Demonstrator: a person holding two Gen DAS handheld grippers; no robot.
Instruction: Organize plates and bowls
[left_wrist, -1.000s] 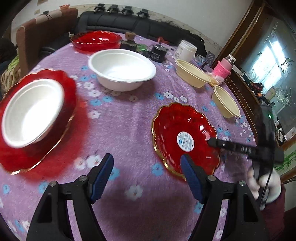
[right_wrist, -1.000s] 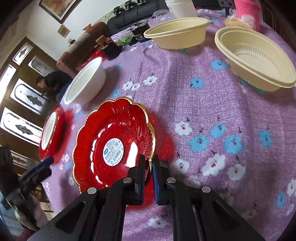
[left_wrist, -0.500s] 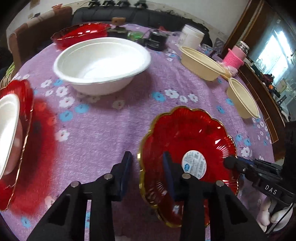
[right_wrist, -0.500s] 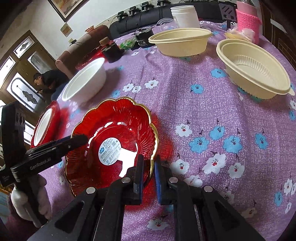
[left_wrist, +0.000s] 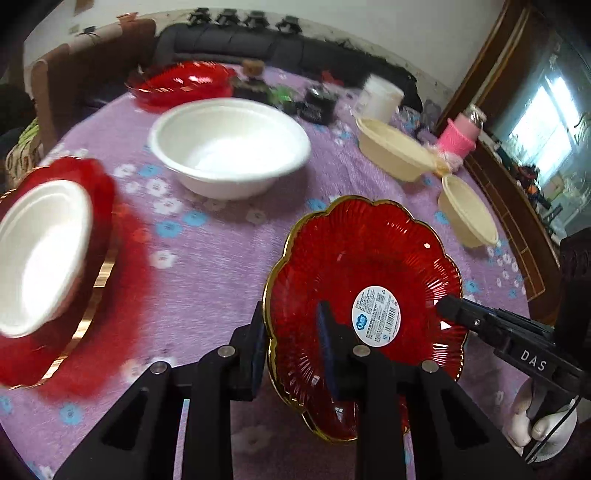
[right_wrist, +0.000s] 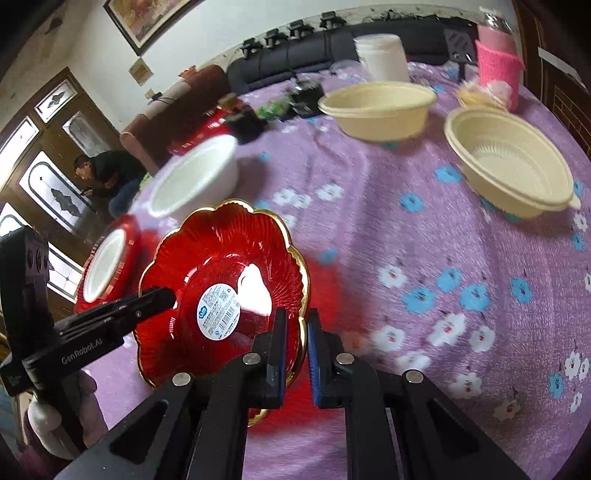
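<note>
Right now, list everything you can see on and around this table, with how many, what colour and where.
red scalloped plate: one, red with gold rim and white sticker, near side, gripped on both edges
red plate with white bowl: one set, left side
white bowl: one, centre
cream bowls: two, right side
red dish: one, far end
white tub: one, far right
pink-sleeved bottle: one, far right
floral tablecloth: purple, covers table
black sofa: behind table
seated man: one, by the doors
left gripper: shut on plate rim
right gripper: shut on opposite rim
</note>
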